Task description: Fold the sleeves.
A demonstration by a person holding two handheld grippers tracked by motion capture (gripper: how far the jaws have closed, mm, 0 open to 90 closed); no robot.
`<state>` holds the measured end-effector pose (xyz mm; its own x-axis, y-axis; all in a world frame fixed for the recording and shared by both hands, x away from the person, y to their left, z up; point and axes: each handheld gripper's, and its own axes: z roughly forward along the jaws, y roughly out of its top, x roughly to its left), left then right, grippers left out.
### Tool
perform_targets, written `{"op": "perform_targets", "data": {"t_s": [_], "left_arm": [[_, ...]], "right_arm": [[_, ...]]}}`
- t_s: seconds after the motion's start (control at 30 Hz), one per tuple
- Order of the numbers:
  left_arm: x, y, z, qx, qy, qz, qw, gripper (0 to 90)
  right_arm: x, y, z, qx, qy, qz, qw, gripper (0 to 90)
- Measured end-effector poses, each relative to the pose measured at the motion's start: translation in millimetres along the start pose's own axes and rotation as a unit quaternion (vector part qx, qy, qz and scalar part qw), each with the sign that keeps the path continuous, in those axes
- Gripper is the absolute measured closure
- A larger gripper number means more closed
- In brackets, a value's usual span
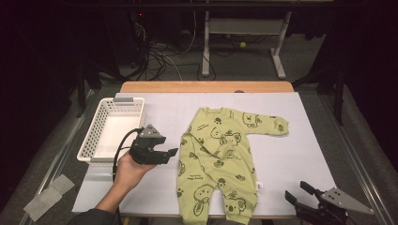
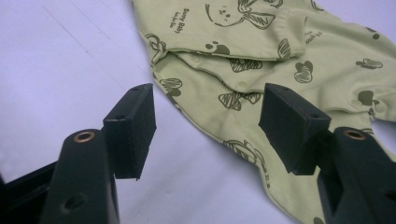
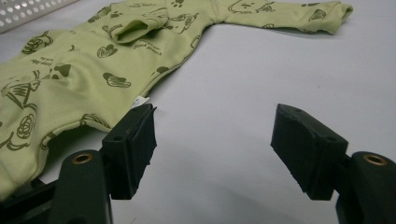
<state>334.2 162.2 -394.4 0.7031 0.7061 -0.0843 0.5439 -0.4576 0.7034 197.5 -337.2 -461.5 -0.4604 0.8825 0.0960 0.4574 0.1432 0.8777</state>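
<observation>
On the desk [image 1: 291, 154], a green printed baby romper [image 1: 216, 159] lies flat at the middle of the white surface, one sleeve folded across its chest, the other stretched out away from the white mesh basket [image 1: 112, 126]. That basket stands near the romper's folded-sleeve side, apart from it. The left gripper [image 1: 171, 153] hovers between basket and romper, just beside the garment's edge; its jaws stand wide apart with nothing between them, the cloth lying beyond the pads [image 2: 133, 128]. The right gripper [image 1: 298, 192] sits near the romper's legs on the side away from the basket, jaws likewise wide and empty, bare desk beneath them.

Risks, as judged: the thin cloth lies flush on the desk, so a shallow closing could slip off the hem or pinch a single layer, dragging the folded sleeve open. A grab too deep may bunch both layers and spoil the fold. Uneven pulls by the two grippers would skew the garment toward the basket.
</observation>
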Motion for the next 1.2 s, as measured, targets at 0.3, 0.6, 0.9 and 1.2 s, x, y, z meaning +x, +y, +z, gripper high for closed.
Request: {"op": "perform_targets", "data": {"t_s": [0.3, 0.6, 0.9, 1.2], "left_arm": [[1.4, -9.3, -4.2, -0.008, 0.003, -0.003, 1.0, 33.4], [2.8, -25.9, -17.1, -0.032, 0.009, -0.004, 0.9994, 33.4], [9.5, -61.8, -32.3, -0.058, 0.023, -0.029, 0.9976, 33.4], [9.9, -83.8, -44.0, -0.079, 0.037, -0.033, 0.9957, 33.4]], "right_arm": [[0.0, 0.3, 0.0, -0.001, -0.001, 0.001, 1.0, 31.2], [0.3, 0.2, 0.1, 0.0, -0.002, -0.001, 1.0, 31.3], [1.1, 0.8, 1.1, 0.002, -0.002, -0.003, 1.0, 31.3], [0.1, 0.9, 1.2, 0.002, -0.004, 0.002, 1.0, 31.3]]}}
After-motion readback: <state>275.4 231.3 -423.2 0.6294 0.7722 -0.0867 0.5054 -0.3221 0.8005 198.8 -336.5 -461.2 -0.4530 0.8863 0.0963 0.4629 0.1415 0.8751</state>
